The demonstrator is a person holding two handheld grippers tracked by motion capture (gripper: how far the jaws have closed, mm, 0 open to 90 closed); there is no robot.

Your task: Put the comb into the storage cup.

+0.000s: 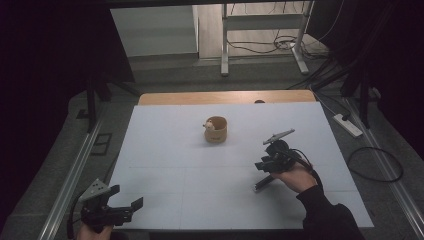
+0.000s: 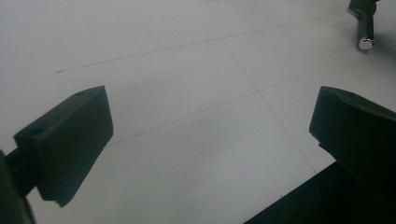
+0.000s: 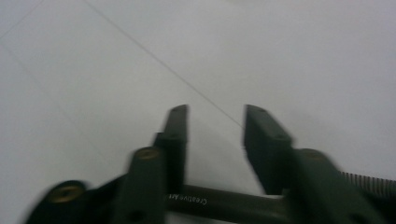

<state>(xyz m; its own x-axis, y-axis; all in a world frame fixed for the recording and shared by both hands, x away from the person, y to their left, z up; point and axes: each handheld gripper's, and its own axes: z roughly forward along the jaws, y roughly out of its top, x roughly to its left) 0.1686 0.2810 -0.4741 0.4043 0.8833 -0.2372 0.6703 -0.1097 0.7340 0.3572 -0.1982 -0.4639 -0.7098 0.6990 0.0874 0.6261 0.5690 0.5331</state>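
A small tan wooden cup with a pale toy figure inside stands in the middle of the white table. My right gripper hovers right of centre, held by a hand in a dark sleeve. A dark rod lies on the table just under it. In the right gripper view the jaws stand a narrow gap apart with bare table between them, and the lettered rod crosses beneath their base. My left gripper rests at the near left corner, wide open and empty.
The rod's shiny end shows at the top right of the left gripper view. Behind the white top a wooden edge shows. A power strip and cables lie on the floor to the right, and a metal rail runs along the left.
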